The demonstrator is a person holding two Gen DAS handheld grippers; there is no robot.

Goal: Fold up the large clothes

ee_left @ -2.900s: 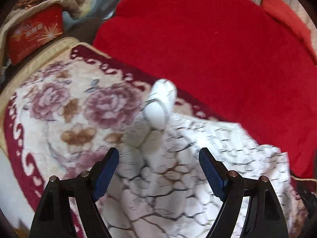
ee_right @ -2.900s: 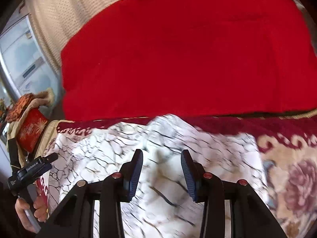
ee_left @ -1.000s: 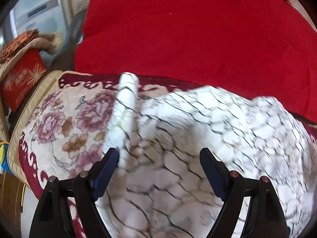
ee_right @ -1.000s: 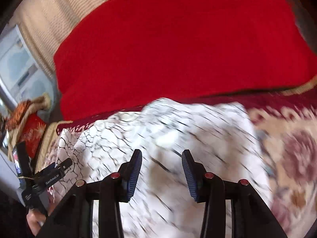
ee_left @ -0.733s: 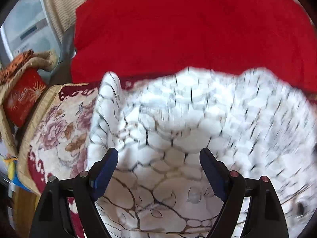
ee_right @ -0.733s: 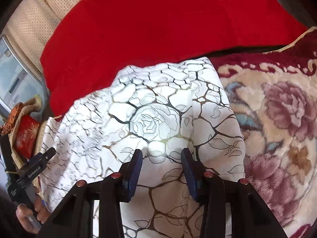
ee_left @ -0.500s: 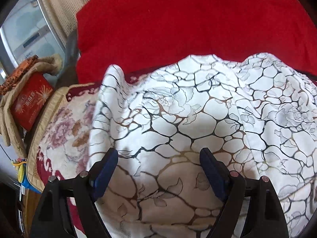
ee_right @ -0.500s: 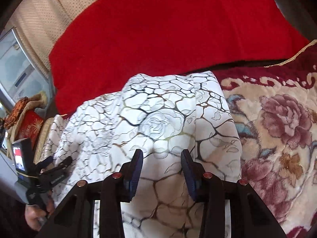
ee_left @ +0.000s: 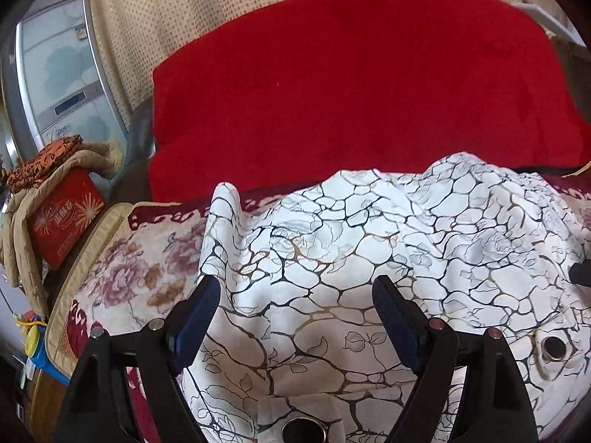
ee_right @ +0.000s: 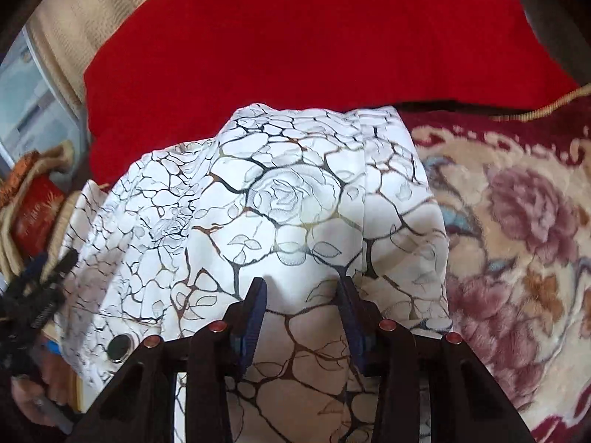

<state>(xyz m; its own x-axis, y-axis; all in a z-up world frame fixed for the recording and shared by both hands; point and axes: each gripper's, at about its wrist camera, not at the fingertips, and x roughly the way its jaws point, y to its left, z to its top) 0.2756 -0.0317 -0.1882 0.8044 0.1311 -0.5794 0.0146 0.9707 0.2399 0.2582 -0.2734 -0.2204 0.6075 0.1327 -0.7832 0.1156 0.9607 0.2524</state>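
A white padded garment printed with black cracks and roses lies spread on a floral blanket. My left gripper hovers over the garment's near edge, jaws wide open, with fabric under and between the pads and neither pad pressing it. A sleeve fold stands up at the garment's left. In the right wrist view the garment fills the middle. My right gripper is shut on a thick bunch of its fabric, and creases fan out from both fingertips. Metal snap buttons show near the hem.
A large red blanket lies behind the garment, below a beige curtain. At the left stand a red box under folded cloths and a silver appliance. A hand holding the left tool shows low left. The floral blanket stretches right.
The garment swung, blurred, from a bunched heap to a spread, sharp lie. The left view tilted upward and now shows the curtain. The right gripper sank lower with fabric still between its fingers.
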